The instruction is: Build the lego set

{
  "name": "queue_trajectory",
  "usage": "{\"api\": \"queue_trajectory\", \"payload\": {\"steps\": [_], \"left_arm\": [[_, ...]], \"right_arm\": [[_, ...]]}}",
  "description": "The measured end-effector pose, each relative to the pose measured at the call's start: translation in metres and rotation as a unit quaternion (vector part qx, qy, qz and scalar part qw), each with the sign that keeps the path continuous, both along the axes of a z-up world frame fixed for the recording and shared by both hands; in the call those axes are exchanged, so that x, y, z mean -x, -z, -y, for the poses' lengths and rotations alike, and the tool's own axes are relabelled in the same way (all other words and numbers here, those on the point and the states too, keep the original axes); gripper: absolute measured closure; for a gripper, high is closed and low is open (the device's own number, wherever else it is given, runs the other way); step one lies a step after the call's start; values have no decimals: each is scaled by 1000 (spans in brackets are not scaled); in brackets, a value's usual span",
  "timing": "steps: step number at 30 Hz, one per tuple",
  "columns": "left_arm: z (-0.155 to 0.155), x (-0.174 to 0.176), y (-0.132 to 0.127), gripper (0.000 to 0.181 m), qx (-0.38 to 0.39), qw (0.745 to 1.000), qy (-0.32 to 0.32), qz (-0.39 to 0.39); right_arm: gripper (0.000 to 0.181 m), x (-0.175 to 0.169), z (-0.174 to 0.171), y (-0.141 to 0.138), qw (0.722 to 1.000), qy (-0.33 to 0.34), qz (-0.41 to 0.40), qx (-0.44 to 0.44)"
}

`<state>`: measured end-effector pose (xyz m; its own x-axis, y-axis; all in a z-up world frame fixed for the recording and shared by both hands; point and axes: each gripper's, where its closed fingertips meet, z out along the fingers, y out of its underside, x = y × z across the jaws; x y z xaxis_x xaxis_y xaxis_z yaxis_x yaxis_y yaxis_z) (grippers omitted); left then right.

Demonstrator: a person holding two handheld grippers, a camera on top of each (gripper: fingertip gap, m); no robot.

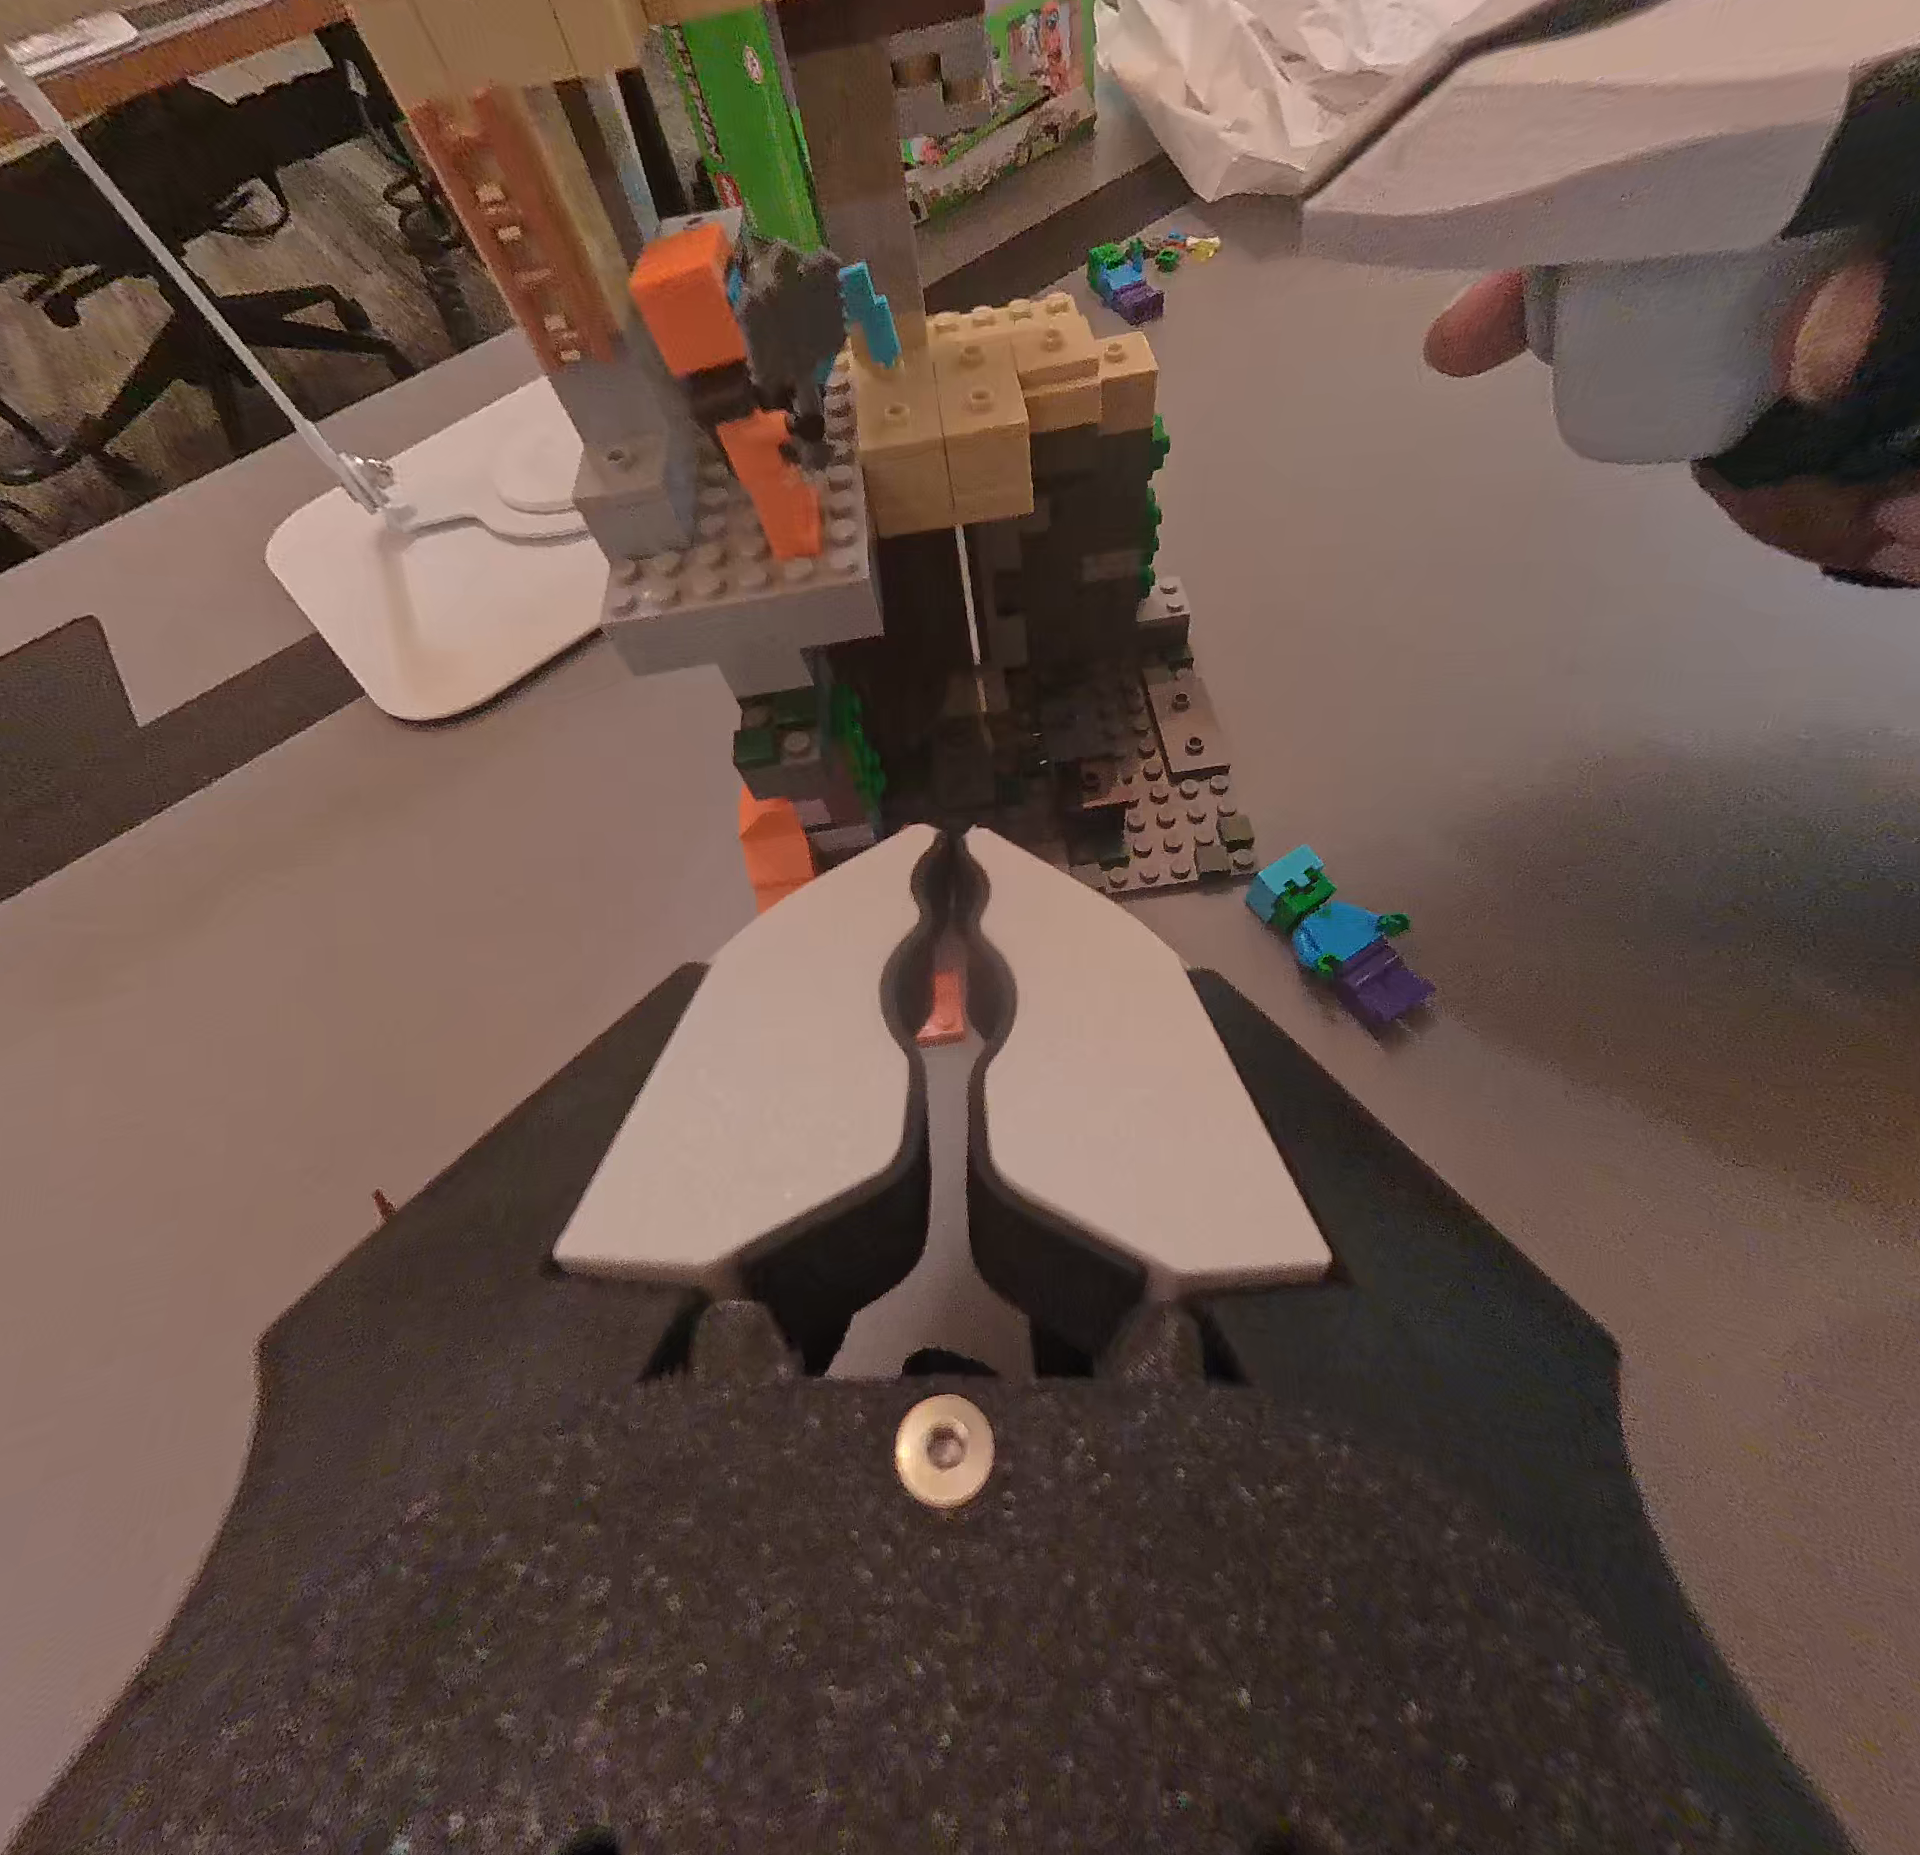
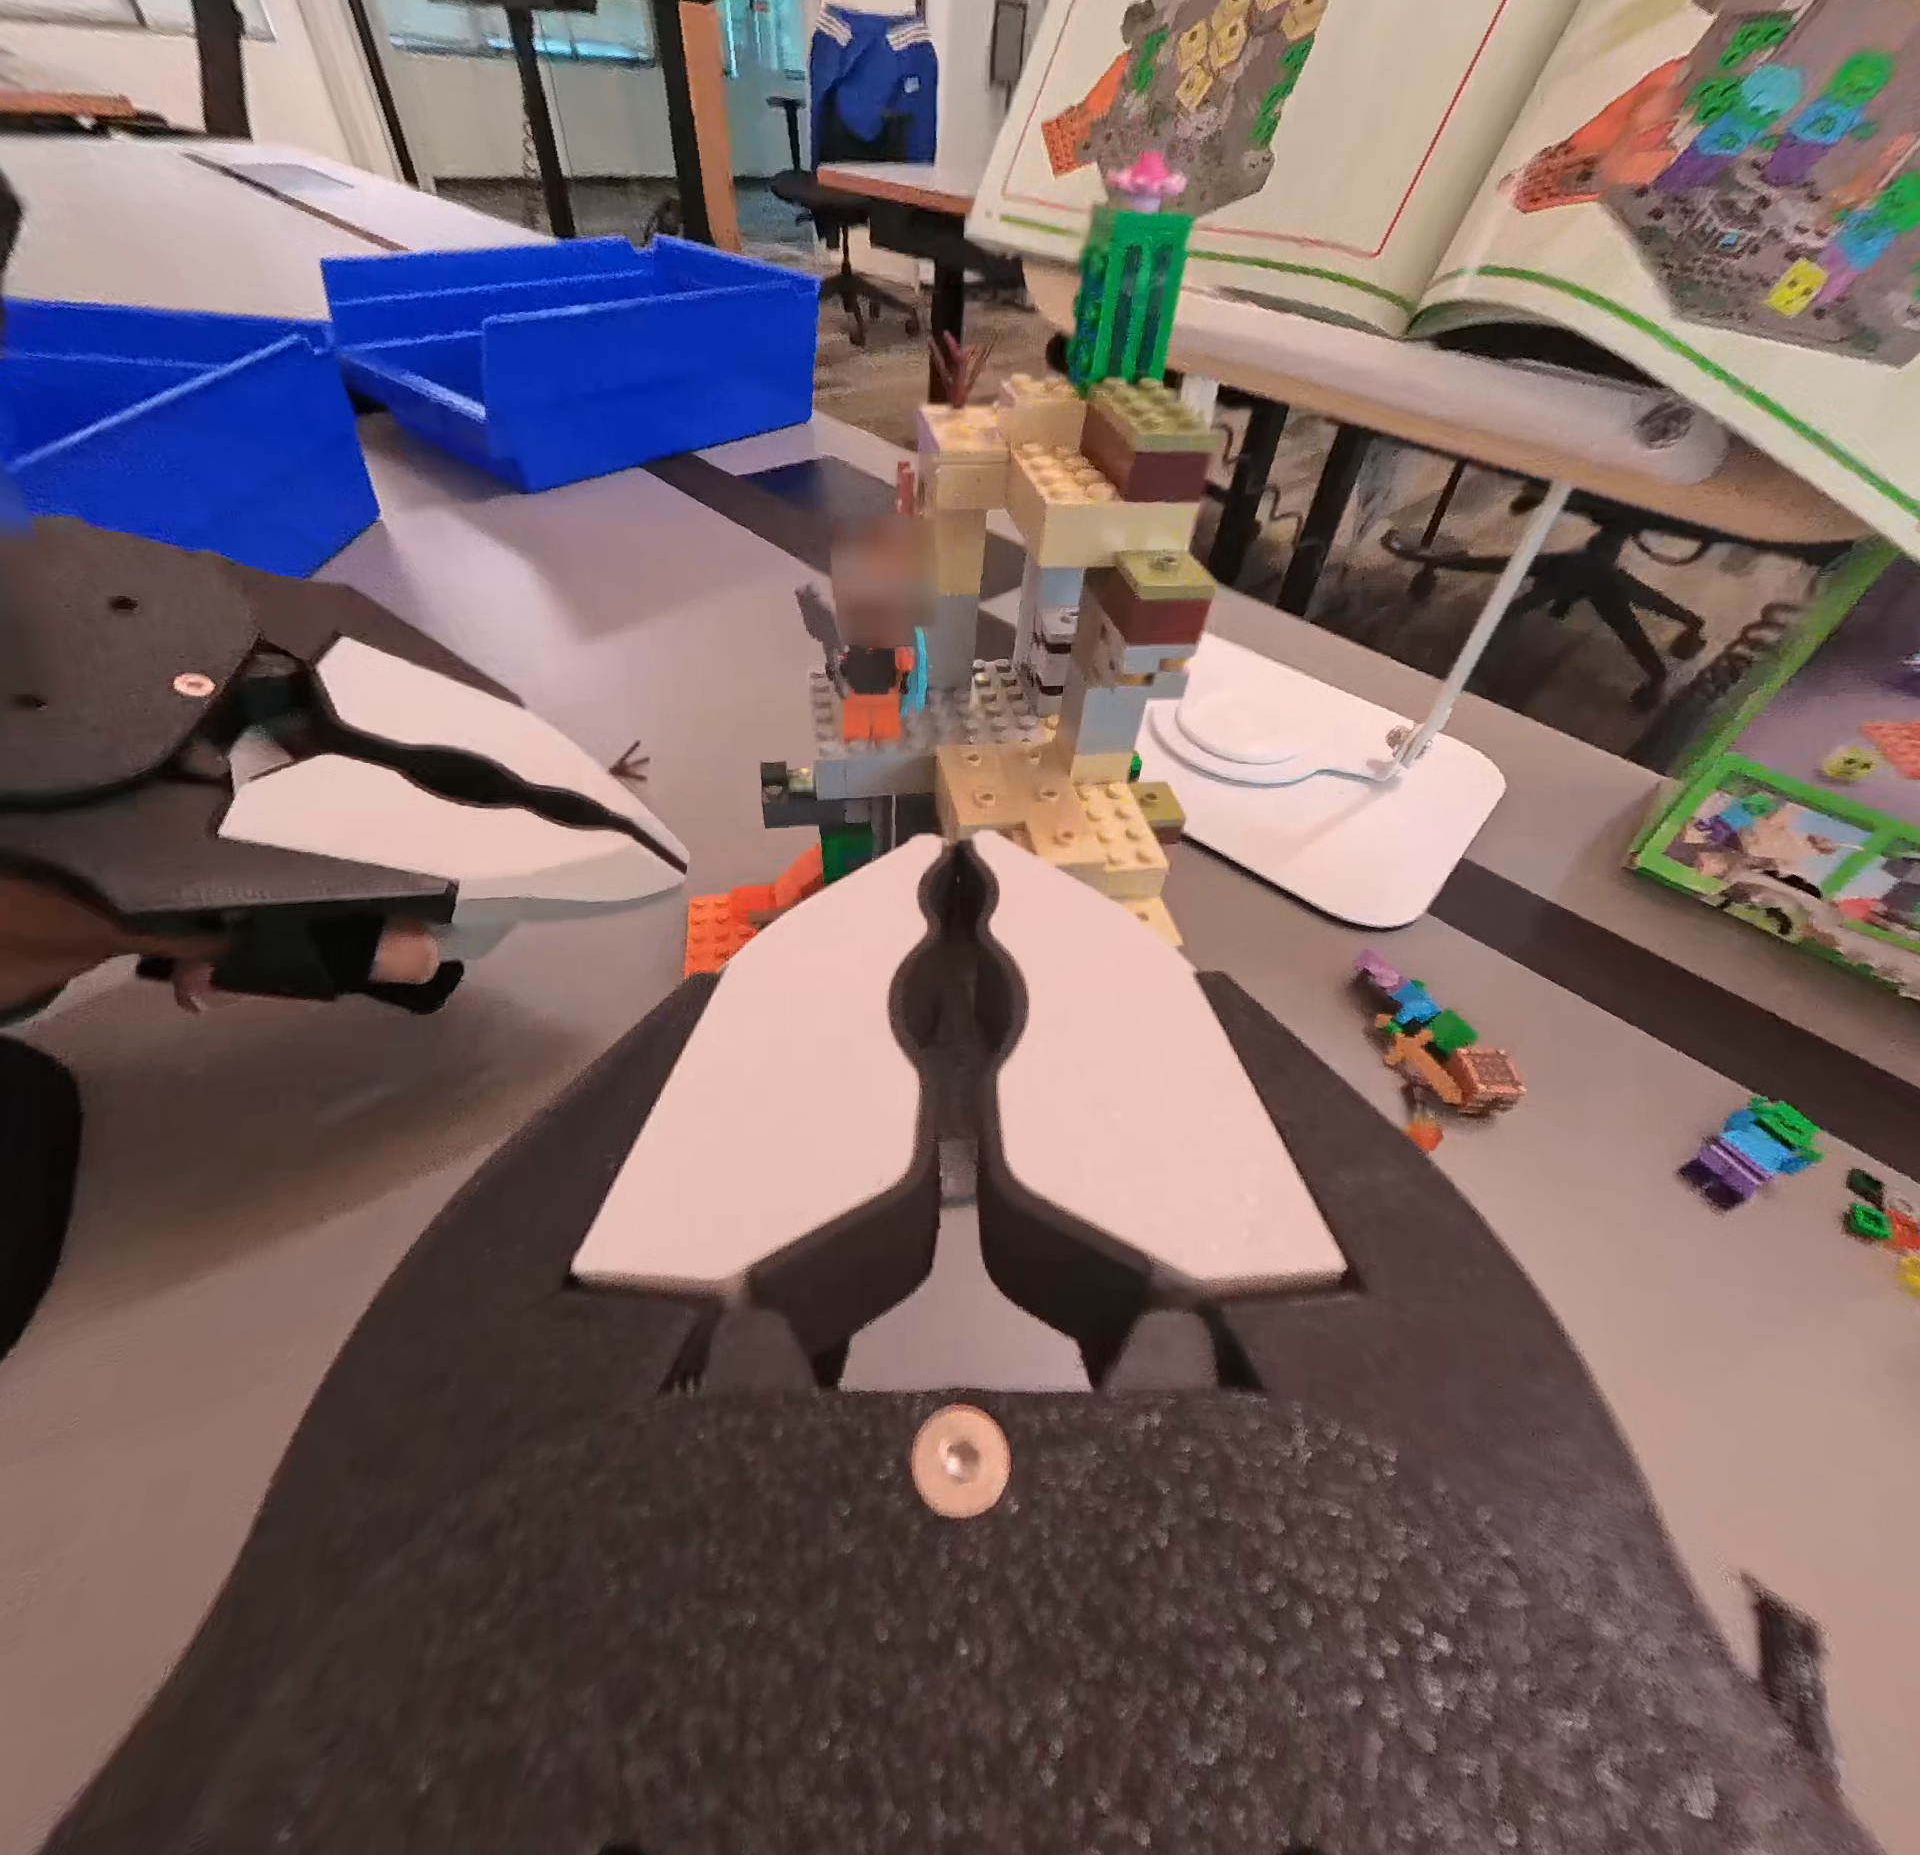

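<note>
The lego build is a tall tower of tan, grey and dark bricks on the grey table. A minifigure in orange stands on its grey platform. A green cactus with a pink flower tops it. My left gripper is shut, with its tips near the tower's base. It also shows from the side in the right wrist view. An orange bit shows in the gap between its fingers; I cannot tell if it is held. My right gripper is shut and looks empty. A hand holds it above the table.
A zombie figure lies right of the tower. More figures and loose bits lie on the table. An open instruction book rests on a white stand. Blue bins, the set's green box and crumpled white paper stand around. The gap from one gripper's tips to the other's is roughly 11 cm.
</note>
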<state>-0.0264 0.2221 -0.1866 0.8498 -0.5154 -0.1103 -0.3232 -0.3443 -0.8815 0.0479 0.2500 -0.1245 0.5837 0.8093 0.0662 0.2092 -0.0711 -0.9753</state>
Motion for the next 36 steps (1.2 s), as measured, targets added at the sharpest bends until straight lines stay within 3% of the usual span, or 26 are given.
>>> {"api": "queue_trajectory", "payload": {"steps": [7, 13, 19, 27, 36], "left_arm": [[0, 14, 9, 181, -5, 1000, -16, -12], [-3, 29, 12, 181, -1, 1000, -25, -6], [-4, 45, 28, 181, 7, 999, -36, -20], [-4, 42, 32, 181, 17, 999, -23, -17], [-10, 34, 37, 181, 30, 999, 15, -26]], "right_arm": [[156, 49, 14, 63, 988, -27, 127, 89], [152, 75, 15, 100, 971, -32, 213, 108], [159, 79, 6, 106, 960, -18, 263, 89], [162, 79, 8, 115, 935, -31, 346, 76], [164, 76, 3, 116, 918, -35, 385, 84]]}}
